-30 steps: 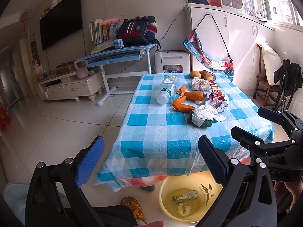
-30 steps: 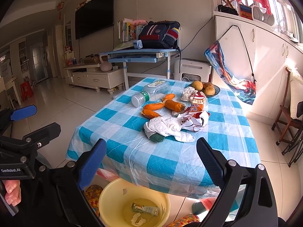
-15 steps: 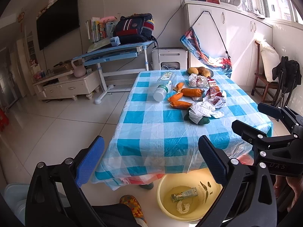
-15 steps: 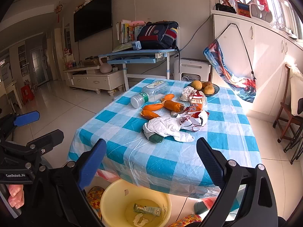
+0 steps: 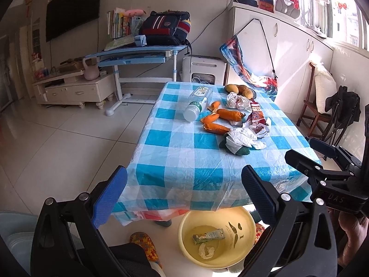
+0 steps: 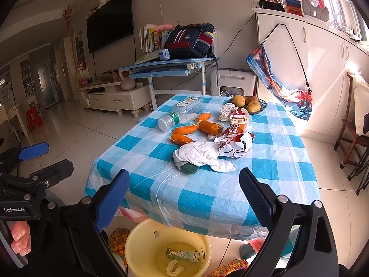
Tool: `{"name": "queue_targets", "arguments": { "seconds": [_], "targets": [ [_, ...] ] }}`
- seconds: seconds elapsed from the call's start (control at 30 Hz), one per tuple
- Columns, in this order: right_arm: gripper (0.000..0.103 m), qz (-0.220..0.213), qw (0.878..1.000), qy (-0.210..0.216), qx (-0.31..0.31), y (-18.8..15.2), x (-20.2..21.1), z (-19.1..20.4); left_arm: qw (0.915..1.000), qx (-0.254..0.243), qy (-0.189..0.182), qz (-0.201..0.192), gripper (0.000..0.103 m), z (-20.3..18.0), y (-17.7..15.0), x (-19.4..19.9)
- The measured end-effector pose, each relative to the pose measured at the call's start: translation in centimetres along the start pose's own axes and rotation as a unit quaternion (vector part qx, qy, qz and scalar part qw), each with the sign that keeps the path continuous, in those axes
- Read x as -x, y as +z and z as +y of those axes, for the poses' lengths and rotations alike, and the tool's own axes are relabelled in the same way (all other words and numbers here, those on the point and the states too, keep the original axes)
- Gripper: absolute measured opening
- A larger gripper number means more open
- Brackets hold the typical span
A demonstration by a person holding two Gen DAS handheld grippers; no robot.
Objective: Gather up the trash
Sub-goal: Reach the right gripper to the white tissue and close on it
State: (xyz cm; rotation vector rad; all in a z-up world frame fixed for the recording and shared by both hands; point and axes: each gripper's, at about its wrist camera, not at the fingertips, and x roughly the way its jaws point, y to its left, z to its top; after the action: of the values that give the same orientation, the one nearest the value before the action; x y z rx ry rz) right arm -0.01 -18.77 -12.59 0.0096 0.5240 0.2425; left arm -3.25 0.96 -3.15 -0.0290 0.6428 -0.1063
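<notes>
While both the left gripper (image 5: 182, 198) and right gripper (image 6: 184, 196) hover with jaws spread and empty, the yellow basin (image 6: 138, 237) sits below them; ahead on the tabletop (image 6: 207, 189) lies the crumpled white tissue (image 6: 200, 153), likely the next pickup, calling for a forward reach.

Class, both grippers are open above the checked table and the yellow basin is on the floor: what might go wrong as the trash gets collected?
1. The clear plastic bottle lies on its side near the table's left edge and could roll off if nudged.
2. The crumpled white paper covers a dark green item, so one grab may take both.
3. The yellow basin sits partly under the tablecloth overhang; drops could miss.
</notes>
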Motion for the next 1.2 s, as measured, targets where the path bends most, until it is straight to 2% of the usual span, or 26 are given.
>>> {"name": "queue_targets", "arguments": {
  "seconds": [0.13, 0.37, 0.5, 0.57, 0.7, 0.93, 1.07, 1.13, 1.2],
  "targets": [
    [0.092, 0.007, 0.999, 0.010, -0.044, 0.2, -0.1, -1.8, 0.9995, 0.021, -0.024, 0.006, 0.096, 0.4, 0.6, -0.6],
    [0.091, 0.045, 0.997, 0.033, -0.059, 1.9, -2.4, -4.1, 0.9984, -0.011, -0.035, 0.042, 0.096, -1.7, 2.6, -4.5],
    [0.081, 0.070, 0.995, 0.050, -0.053, 3.3, -4.3, -5.0, 0.9973, 0.015, -0.043, 0.057, 0.096, -1.3, 4.5, -7.2],
    [0.076, 0.077, 0.994, 0.065, -0.041, 4.0, -5.0, -5.1, 0.9965, 0.036, -0.037, 0.066, 0.096, -0.5, 5.3, -8.6],
    [0.076, 0.070, 0.995, 0.071, -0.004, 5.3, -5.8, -4.6, 0.9936, 0.063, -0.039, 0.084, 0.096, 0.4, 6.1, -11.0],
    [0.076, 0.077, 0.992, 0.096, 0.017, 7.3, -8.4, -5.1, 0.9924, 0.057, -0.024, 0.106, 0.096, 0.0, 6.7, -13.9],
    [0.076, 0.093, 0.988, 0.123, 0.023, 6.1, -9.1, -4.9, 0.9910, 0.074, -0.016, 0.110, 0.096, 0.9, 8.0, -15.7],
    [0.076, 0.107, 0.983, 0.141, 0.058, 5.1, -9.6, -3.8, 0.9890, 0.094, -0.013, 0.114, 0.096, 1.5, 8.4, -16.5],
    [0.076, 0.112, 0.979, 0.139, 0.100, 4.8, -10.2, -2.5, 0.9859, 0.118, -0.015, 0.117, 0.096, 2.1, 8.6, -17.1]
  ]
}}
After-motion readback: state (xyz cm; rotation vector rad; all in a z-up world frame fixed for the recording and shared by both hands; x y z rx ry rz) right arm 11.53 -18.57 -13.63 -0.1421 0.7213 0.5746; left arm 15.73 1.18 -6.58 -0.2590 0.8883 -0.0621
